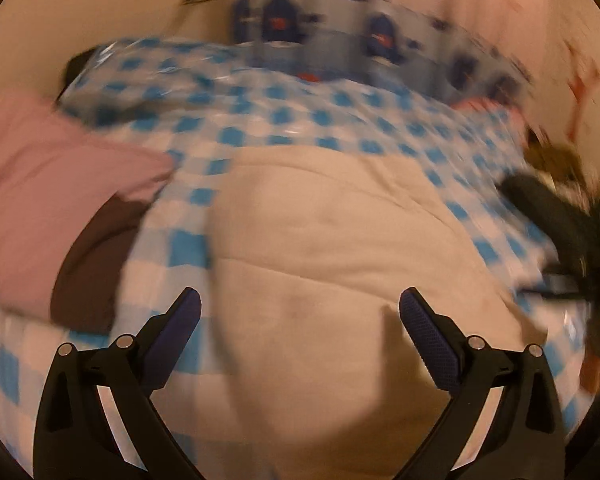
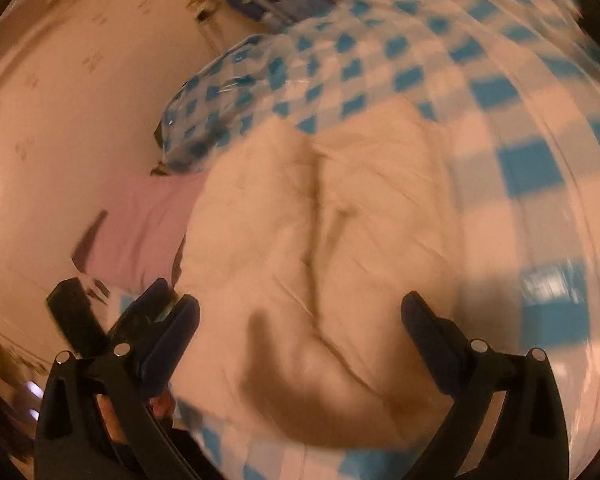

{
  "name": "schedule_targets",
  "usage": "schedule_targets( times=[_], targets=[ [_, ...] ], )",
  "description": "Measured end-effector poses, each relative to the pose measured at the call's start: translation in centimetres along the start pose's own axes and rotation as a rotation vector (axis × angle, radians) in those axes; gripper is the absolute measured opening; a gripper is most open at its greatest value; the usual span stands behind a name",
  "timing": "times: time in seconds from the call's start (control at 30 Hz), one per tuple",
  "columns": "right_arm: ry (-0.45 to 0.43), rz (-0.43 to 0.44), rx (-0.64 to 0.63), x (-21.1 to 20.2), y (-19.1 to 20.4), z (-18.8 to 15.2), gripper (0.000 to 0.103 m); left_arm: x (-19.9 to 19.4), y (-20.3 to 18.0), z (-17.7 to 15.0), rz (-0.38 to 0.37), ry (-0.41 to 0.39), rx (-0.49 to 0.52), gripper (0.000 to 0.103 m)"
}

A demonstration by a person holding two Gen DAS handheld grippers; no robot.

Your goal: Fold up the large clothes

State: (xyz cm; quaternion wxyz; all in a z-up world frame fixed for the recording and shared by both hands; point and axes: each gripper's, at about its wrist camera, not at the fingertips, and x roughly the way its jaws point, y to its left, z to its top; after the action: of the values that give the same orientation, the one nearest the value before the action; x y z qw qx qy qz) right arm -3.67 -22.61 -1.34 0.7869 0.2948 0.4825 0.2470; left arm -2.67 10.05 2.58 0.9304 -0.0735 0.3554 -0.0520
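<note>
**newbie_folds:** So where's the garment at? Both views are pretty smeared.

**umi_tinkerer:** The cream garment (image 1: pixel 340 240) is lying in the middle of the blue-checked bedspread (image 1: pixel 300 112), already bunched into a rough rectangle with a crease running down its length, clearest in the right wrist view (image 2: pixel 320 220). The left gripper (image 1: pixel 300 312) hangs right above its near edge, jaws spread wide, nothing in them. The right gripper (image 2: pixel 300 316) is the same: released, empty, over the near part of the cloth.

**newbie_folds:** What else is around it?

**umi_tinkerer:** A pink folded piece (image 1: pixel 52 200) sits on the left with a dark brown one (image 1: pixel 96 260) just beside it, near the cream cloth's left edge. Far end of the bed has a patterned blue pillow (image 1: pixel 340 32) against the wall.

**newbie_folds:** Tips for the next grab?

**umi_tinkerer:** My guess is they're lining up the near corners. I'd pinch both corners at matching spots, catch every layer, lift evenly and keep the edge taut so that crease doesn't get folded in. Watch you don't snag the bedspread underneath.
</note>
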Motion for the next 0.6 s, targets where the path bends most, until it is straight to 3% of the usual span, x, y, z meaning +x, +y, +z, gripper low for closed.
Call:
schedule_targets(
  times=[0.07,0.17,0.27,0.43,0.5,0.53,0.6],
  targets=[
    [0.032,0.021,0.077,0.3,-2.3,-0.3,0.096,0.3,2.6,0.3,-0.016,0.021,-0.138,0.096],
    [0.052,0.060,0.165,0.7,-4.9,-0.9,0.096,1.5,4.9,-0.1,-0.030,0.084,-0.255,0.096],
    [0.092,0.091,0.185,2.1,-5.2,-1.6,0.096,2.8,4.7,-0.7,-0.027,0.124,-0.245,0.096],
    [0.124,0.099,0.152,3.1,-4.1,-1.8,0.096,3.1,4.0,-0.8,-0.002,0.117,-0.198,0.096],
    [0.115,0.148,0.155,3.0,-3.5,-1.9,0.097,2.8,4.7,-0.5,0.042,0.097,-0.222,0.096],
    [0.121,0.129,0.145,3.1,-3.5,-1.8,0.097,2.7,5.5,-0.5,0.074,0.092,-0.251,0.096],
    [0.166,0.054,0.116,4.4,-3.3,-1.9,0.097,3.2,7.1,-0.9,0.048,0.129,-0.337,0.096]
  ],
)
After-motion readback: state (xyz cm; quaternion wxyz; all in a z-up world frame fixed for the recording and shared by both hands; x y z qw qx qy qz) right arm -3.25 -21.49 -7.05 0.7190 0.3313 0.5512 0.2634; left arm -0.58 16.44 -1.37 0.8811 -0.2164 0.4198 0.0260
